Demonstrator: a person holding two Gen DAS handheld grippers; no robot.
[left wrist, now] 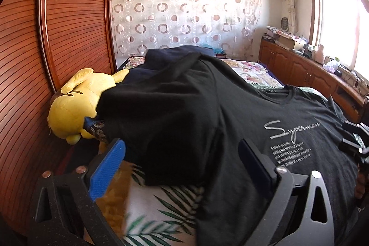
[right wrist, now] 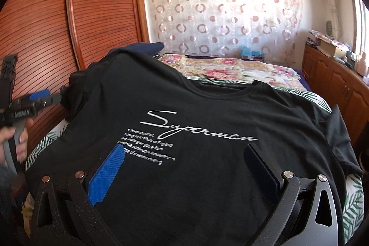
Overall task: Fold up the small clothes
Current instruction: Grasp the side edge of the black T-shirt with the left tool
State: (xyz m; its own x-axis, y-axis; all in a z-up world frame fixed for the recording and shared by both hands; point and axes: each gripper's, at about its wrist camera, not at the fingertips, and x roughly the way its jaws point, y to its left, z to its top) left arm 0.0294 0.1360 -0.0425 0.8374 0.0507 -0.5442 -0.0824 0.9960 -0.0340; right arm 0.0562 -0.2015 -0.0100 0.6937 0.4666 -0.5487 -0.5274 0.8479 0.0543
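Note:
A black T-shirt (right wrist: 207,107) with white "Superman" lettering lies spread face up on the bed. It also shows in the left wrist view (left wrist: 299,130), with its left sleeve (left wrist: 161,119) spread toward the plush toy. My left gripper (left wrist: 182,151) is open, its blue-padded fingers on either side of the sleeve's lower part. My right gripper (right wrist: 184,158) is open over the shirt's chest below the lettering, holding nothing. The left gripper also shows at the left edge of the right wrist view (right wrist: 46,96).
A yellow plush toy (left wrist: 73,105) lies at the bed's left edge against the wooden wardrobe (left wrist: 57,27). A leaf-print sheet (left wrist: 161,211) and floral quilt (right wrist: 230,70) cover the bed. Wooden cabinets (left wrist: 299,73) with clutter stand at the right under the window.

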